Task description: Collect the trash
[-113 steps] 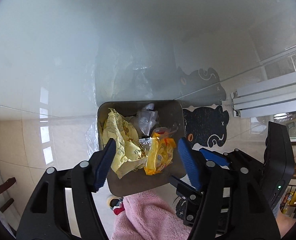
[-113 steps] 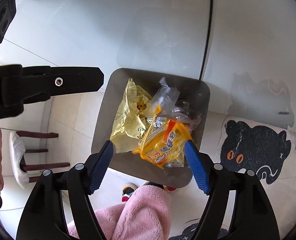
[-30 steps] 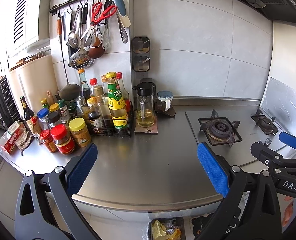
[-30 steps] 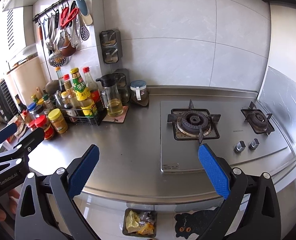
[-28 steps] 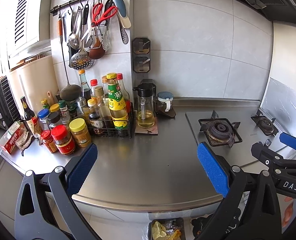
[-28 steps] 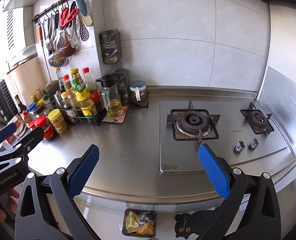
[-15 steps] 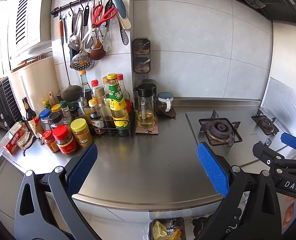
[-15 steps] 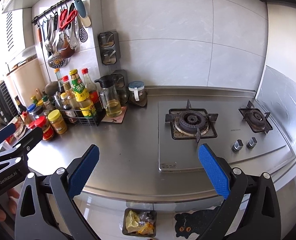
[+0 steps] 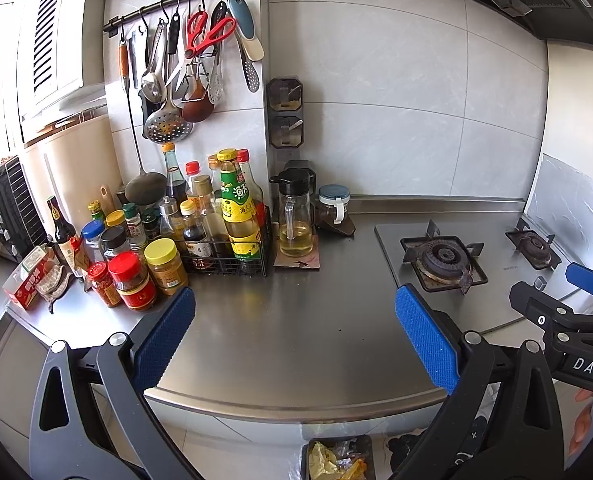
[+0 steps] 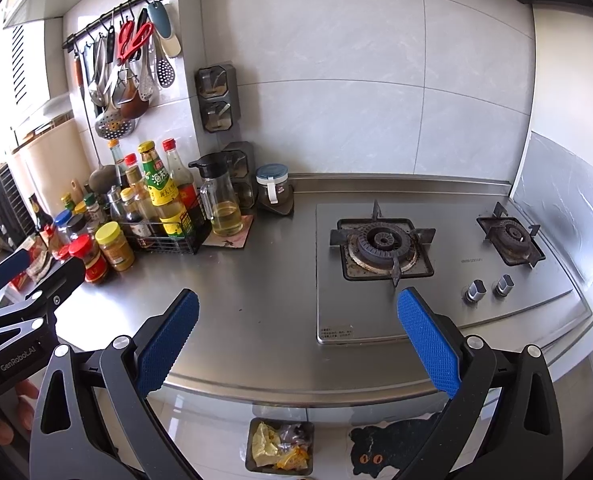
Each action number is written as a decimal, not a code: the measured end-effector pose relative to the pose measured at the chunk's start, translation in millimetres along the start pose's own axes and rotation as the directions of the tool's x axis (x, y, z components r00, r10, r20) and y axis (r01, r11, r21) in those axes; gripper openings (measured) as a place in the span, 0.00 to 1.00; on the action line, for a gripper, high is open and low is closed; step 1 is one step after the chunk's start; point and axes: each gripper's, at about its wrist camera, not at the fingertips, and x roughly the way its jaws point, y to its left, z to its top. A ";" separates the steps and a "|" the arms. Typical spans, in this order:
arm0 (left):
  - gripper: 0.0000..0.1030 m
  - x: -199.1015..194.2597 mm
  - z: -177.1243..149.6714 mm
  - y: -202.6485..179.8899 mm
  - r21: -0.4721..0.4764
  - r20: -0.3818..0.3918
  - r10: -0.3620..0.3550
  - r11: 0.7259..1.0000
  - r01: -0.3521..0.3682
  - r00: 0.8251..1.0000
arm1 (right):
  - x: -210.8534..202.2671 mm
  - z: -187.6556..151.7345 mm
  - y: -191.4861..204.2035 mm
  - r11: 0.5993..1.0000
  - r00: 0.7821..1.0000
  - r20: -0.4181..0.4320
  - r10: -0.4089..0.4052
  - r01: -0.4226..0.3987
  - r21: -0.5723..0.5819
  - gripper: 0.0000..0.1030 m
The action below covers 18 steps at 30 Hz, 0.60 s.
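Below both claws, the trash bin (image 10: 280, 446) on the floor held the yellow wrappers (image 10: 270, 446). Left gripper (image 9: 294, 344) and right gripper (image 10: 296, 344), spread wide and empty, had risen from over it to face the bare steel counter (image 10: 256, 288), suggesting collection was done.

One trash bin (image 10: 280, 446) sits at the bottom centre of the right wrist frame, with at least two yellow wrappers (image 10: 266, 442) inside — the rest of its contents too small to count. Beside it lies one black cat mat (image 10: 392, 446). Two gas burners (image 10: 382, 246) and two stove knobs (image 10: 474, 291) fill the right half. Two wall dispensers (image 10: 216, 98) hang at upper centre — one glass oil jug (image 10: 222, 204) below.
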 end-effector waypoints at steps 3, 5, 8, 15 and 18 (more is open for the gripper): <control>0.92 1.1 0.3 0.9 -0.001 -0.002 -0.001 1.000 0.001 1.000 | 0.2 0.6 0.5 1.000 1.000 0.000 0.000 0.000 -0.003 0.97; 0.92 1.4 0.5 1.5 0.000 -0.001 -0.001 1.000 0.001 1.000 | 0.4 0.8 0.4 1.000 1.000 0.000 0.000 0.000 -0.001 0.97; 0.92 2.1 0.8 1.9 0.000 -0.002 0.000 1.000 0.000 1.000 | 1.3 1.2 0.7 1.000 1.000 0.000 -0.002 0.002 0.000 0.97; 0.92 2.9 1.3 2.9 0.001 0.005 0.007 1.000 -0.007 1.000 | 2.3 1.6 0.5 1.000 1.000 0.000 -0.002 0.002 -0.002 0.97; 0.92 3.6 1.1 4.3 0.001 0.003 0.006 1.000 -0.006 1.000 | 2.6 0.5 1.3 1.000 1.000 -0.005 -0.005 0.005 -0.004 0.97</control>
